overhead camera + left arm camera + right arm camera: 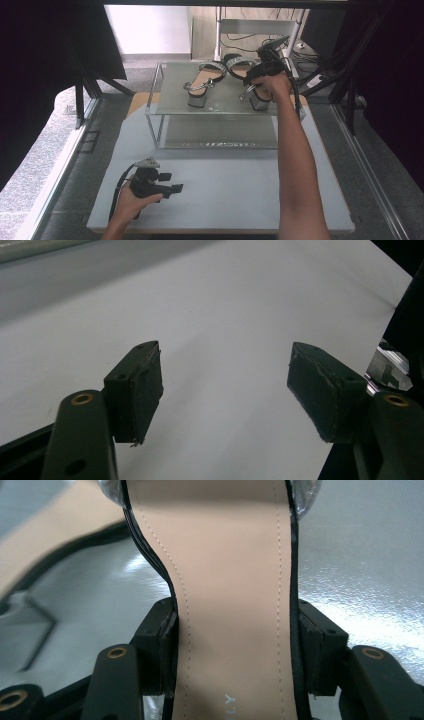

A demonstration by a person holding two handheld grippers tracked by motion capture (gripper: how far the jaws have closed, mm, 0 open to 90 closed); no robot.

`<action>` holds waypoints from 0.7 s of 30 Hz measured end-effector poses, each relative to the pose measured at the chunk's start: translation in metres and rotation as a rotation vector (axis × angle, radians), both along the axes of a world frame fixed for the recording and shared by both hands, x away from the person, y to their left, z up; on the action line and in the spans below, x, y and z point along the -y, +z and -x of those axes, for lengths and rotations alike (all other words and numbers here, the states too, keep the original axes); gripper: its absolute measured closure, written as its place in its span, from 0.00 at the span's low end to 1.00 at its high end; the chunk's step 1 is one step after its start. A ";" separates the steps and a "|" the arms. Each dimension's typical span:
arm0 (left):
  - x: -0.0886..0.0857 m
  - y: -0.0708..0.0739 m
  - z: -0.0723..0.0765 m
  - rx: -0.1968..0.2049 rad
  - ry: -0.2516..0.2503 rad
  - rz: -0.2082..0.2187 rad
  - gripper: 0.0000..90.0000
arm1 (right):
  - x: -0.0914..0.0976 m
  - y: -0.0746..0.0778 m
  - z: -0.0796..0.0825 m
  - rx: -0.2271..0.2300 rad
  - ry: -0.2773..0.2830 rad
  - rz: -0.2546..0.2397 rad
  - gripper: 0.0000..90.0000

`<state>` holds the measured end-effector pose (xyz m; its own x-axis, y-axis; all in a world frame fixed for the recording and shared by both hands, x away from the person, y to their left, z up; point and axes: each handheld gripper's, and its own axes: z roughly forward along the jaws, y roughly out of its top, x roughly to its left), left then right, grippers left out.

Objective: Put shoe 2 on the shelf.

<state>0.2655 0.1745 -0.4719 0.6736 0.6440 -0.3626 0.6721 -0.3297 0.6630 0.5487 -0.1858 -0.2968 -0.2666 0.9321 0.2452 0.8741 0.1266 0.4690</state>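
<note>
Two sandals sit on the glass shelf (170, 107): the right gripper (260, 75), at one o'clock, clamps the right sandal (232, 580), likely for lifting next, while the left gripper (225, 390) rests apart, empty.

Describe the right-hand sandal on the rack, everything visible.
The right sandal stands on the top shelf of the glass rack, beside its mate. It has a tan stitched insole, black edging, a glittery toe strap, a silvery ankle strap and a block heel. The right gripper clamps its insole by both edges, fingers pressing on them.
</note>
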 end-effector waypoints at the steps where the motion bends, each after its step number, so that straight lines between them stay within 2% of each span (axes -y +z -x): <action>1: 0.001 0.000 0.000 -0.001 -0.007 -0.003 0.34 | -0.002 -0.003 -0.002 -0.009 -0.010 0.023 0.47; 2: 0.001 -0.001 0.000 0.000 -0.008 -0.005 0.34 | -0.003 -0.006 -0.004 -0.016 -0.015 0.041 0.47; 9: -0.002 0.001 0.001 0.007 0.009 0.005 0.34 | -0.001 -0.009 -0.006 -0.013 -0.089 0.050 0.47; 13: -0.002 0.001 0.001 0.009 0.010 0.008 0.34 | -0.004 -0.011 -0.007 -0.019 -0.076 0.067 0.46; 14: -0.002 0.001 0.001 0.009 0.010 0.006 0.34 | -0.004 -0.011 -0.007 -0.018 -0.078 0.067 0.45; 15: -0.002 0.001 0.001 0.009 0.009 0.005 0.34 | -0.003 -0.010 -0.007 -0.018 -0.077 0.051 0.40; 16: -0.002 0.001 0.001 0.009 0.009 0.005 0.34 | -0.003 -0.010 -0.007 -0.018 -0.077 0.051 0.40; 17: -0.002 0.001 0.001 0.010 0.010 0.006 0.34 | -0.002 -0.009 -0.006 0.015 -0.069 0.063 0.38; 18: -0.001 0.001 0.001 0.009 0.007 0.008 0.34 | -0.002 -0.004 -0.001 0.074 -0.075 0.055 0.34; 19: -0.001 0.001 0.001 0.009 0.007 0.008 0.34 | -0.002 -0.004 -0.001 0.074 -0.075 0.055 0.34; 21: -0.001 0.002 0.001 0.010 0.009 0.010 0.34 | -0.001 -0.001 0.003 0.147 -0.069 0.047 0.32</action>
<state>0.2644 0.1753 -0.4701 0.6717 0.6461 -0.3623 0.6682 -0.3174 0.6728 0.5458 -0.1847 -0.2980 -0.2318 0.9589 0.1638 0.8038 0.0939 0.5874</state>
